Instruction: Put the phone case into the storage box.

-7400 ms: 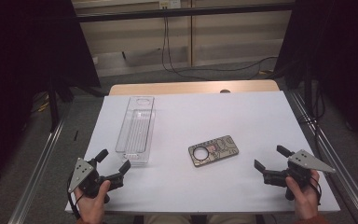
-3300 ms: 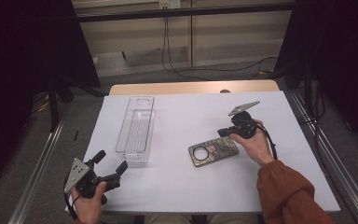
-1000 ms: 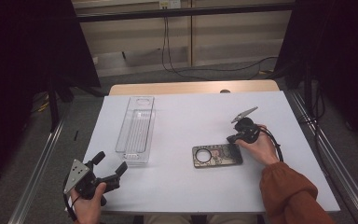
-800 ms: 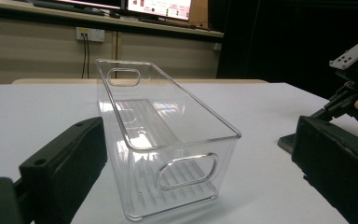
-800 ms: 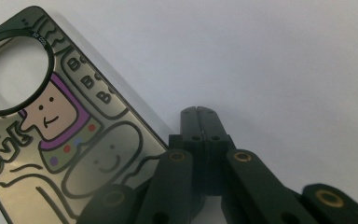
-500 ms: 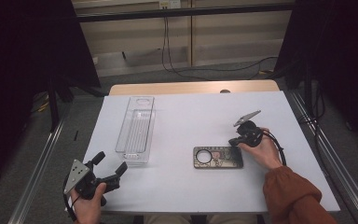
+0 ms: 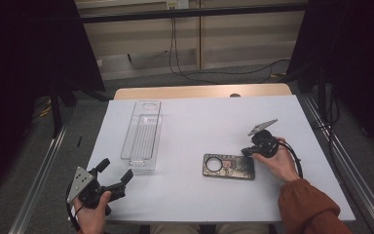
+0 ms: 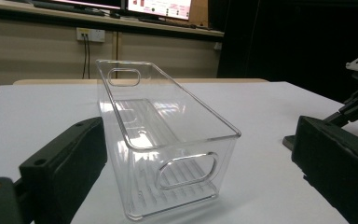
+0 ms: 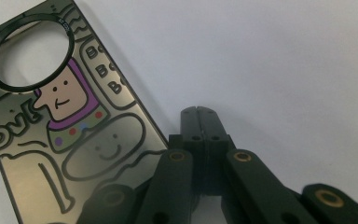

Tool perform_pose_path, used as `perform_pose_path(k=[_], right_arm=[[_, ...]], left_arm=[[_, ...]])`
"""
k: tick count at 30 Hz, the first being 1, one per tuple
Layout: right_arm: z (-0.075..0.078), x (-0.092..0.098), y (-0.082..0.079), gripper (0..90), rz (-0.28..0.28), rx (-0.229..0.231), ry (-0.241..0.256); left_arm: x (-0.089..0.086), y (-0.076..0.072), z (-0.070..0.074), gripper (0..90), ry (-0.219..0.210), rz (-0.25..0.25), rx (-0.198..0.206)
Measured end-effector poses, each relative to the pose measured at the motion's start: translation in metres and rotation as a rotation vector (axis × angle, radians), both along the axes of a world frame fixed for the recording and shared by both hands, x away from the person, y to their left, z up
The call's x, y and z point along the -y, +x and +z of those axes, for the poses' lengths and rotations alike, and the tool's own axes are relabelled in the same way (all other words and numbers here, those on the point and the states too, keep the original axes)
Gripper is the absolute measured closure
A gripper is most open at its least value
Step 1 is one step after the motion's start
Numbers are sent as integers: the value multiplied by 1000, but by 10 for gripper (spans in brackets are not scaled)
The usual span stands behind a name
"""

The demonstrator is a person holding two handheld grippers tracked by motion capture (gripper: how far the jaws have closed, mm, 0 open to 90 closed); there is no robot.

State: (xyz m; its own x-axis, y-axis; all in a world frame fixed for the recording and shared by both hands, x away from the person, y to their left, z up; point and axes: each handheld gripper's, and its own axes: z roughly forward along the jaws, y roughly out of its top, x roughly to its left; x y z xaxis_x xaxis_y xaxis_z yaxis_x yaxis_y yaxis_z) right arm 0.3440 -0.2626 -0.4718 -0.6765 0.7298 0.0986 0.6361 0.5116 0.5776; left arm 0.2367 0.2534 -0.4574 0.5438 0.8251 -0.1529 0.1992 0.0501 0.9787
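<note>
My left gripper (image 7: pixel 113 181) sits at the near left corner of the white table (image 7: pixel 195 122), jaws spread wide apart and holding nothing. In the left gripper view those two black jaws frame the clear plastic bin (image 8: pixel 161 140), which stands upright between and just beyond them; the near end of the bin runs close to the bottom edge, and my jaws themselves are cut off at the sides. In the high view the bin (image 7: pixel 142 136) lies lengthwise on the left half of the table, empty as far as I can see through its walls.

Further right lies the flat illustrated case (image 7: pixel 229 166), with its round hole toward the left. My right gripper (image 7: pixel 247 152) is at its far right corner, my hand (image 7: pixel 280 163) just behind it. From above I cannot make out whether the tips touch the case or only meet beside its edge. In the right gripper view my jaws are pressed together with no gap, their tips (image 9: pixel 200 122) on bare table just beside the long edge of the case (image 9: pixel 70 135), nothing pinched between them. The case's lower end is cut off by the frame and partly hidden behind my gripper's linkage.
</note>
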Motion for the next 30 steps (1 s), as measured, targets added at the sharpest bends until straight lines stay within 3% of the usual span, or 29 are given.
perform_pose_path(k=[14, 30], right_arm=[[3, 2, -16, 900, 9, -16, -21], [3, 3, -31, 900, 20, 3, -31]], left_arm=[[1, 0, 0, 33, -2, -5, -3], [0, 1, 0, 33, 1, -6, -3]])
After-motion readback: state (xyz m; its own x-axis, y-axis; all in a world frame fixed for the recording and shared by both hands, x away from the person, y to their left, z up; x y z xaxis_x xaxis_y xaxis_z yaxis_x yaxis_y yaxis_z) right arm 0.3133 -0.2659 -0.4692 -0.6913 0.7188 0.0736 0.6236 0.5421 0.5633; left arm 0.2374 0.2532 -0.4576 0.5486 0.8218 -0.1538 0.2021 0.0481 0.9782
